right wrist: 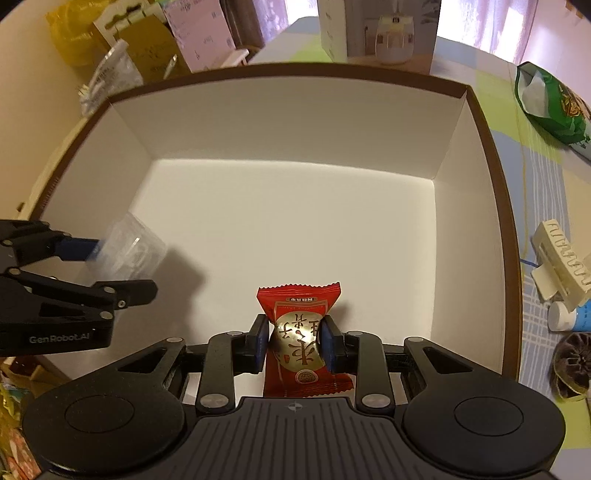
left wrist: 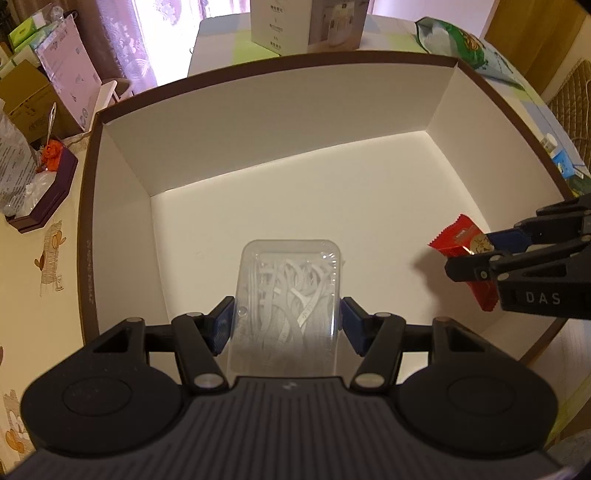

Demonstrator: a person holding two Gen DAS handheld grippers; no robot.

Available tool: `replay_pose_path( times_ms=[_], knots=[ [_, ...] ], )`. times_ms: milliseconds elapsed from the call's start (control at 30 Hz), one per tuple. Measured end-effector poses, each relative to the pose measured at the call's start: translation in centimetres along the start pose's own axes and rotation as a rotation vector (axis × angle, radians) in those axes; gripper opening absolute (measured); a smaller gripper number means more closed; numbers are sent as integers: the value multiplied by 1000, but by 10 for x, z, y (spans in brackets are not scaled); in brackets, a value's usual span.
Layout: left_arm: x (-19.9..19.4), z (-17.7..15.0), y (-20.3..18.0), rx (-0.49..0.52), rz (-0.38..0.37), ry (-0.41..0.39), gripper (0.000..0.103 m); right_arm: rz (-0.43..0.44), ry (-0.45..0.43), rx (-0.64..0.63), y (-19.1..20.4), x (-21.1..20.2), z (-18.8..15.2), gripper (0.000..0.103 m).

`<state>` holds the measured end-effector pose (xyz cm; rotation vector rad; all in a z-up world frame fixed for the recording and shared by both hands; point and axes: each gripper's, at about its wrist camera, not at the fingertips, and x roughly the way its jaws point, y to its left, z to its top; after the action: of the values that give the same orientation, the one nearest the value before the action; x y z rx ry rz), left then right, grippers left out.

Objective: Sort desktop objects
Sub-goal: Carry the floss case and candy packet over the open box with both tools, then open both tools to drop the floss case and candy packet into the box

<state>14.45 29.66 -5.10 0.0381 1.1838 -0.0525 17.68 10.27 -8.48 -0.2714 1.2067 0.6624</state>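
Clear plastic case of floss picks (left wrist: 290,291) pinched between left gripper (left wrist: 288,321) pads over the white box (left wrist: 258,122), red candy packet (right wrist: 301,332) clamped in right gripper (right wrist: 294,341) beside it.

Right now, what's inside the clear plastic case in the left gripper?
The clear plastic case holds a tangle of white floss picks. The left gripper clamps its sides. The lower end is blurred behind the gripper body, so the count is unclear.

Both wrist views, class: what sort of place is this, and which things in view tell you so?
Probably a home, at a dining table: patterned tablecloth, lace curtains, an appliance carton, and a green snack bag beside the open cardboard box.
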Motion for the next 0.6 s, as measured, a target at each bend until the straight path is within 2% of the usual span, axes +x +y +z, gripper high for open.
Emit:
replay_pose_path(
  times_ms=[167,233,267,300,367,400,467,600],
  knots=[
    [6,2,-3,30,8,58,57,-39,51,-9,-1,9,4,32],
    [10,2,-6,47,13,96,67,-49,109,-23,0,15,4,32],
    [12,3,-7,54,23,121,81,-54,138,-30,0,17,5,32],
    [14,3,-9,60,35,136,86,-67,157,-36,1,19,4,43],
    [14,4,-11,67,45,143,86,-80,167,-54,2,20,1,86],
    [13,4,-12,66,44,143,90,-49,149,-60,3,16,0,89],
    [11,5,-13,60,48,139,92,-74,139,-77,6,12,-2,89],
    [3,4,-14,47,55,123,93,-54,128,-74,2,3,-6,89]
  ],
)
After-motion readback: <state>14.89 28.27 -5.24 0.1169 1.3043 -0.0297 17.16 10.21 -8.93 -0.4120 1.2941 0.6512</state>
